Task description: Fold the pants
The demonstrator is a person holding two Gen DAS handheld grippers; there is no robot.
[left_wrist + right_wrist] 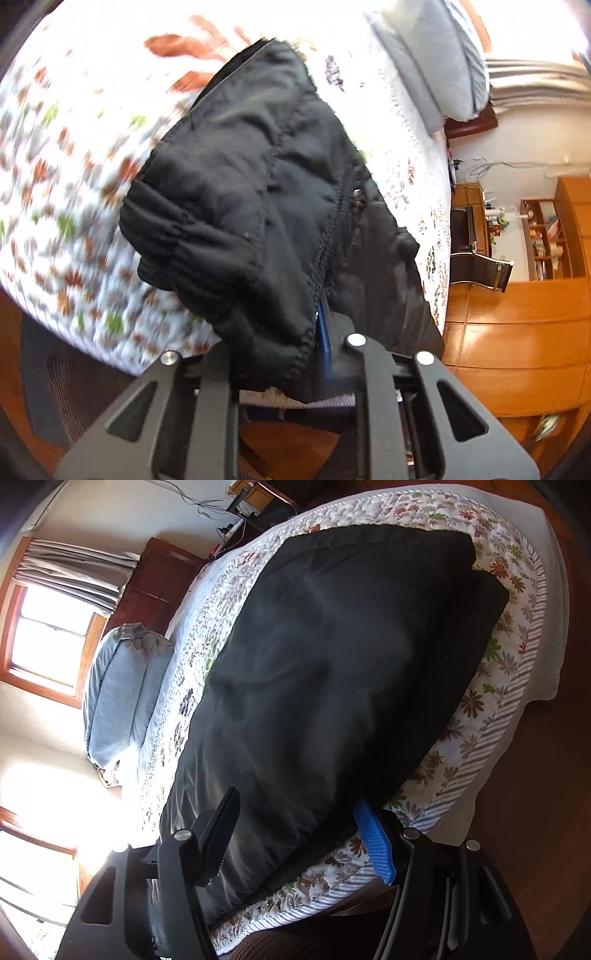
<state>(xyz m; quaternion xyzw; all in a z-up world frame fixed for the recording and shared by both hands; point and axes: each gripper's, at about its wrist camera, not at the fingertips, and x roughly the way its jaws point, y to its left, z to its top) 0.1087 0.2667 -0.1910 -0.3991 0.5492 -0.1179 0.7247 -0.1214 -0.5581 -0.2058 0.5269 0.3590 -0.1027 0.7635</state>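
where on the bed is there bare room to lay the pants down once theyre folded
Free: the floral quilt strip between the black pants and the striped edge, and the band between the pants and the folded grey-blue blanket. Crowded: the near edge, where the left gripper pinches the waistband and the right gripper straddles the fabric.

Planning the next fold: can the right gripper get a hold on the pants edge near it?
Probably yes. The right gripper is open with the edge of the black pants between its fingers on the quilt; nothing blocks it.
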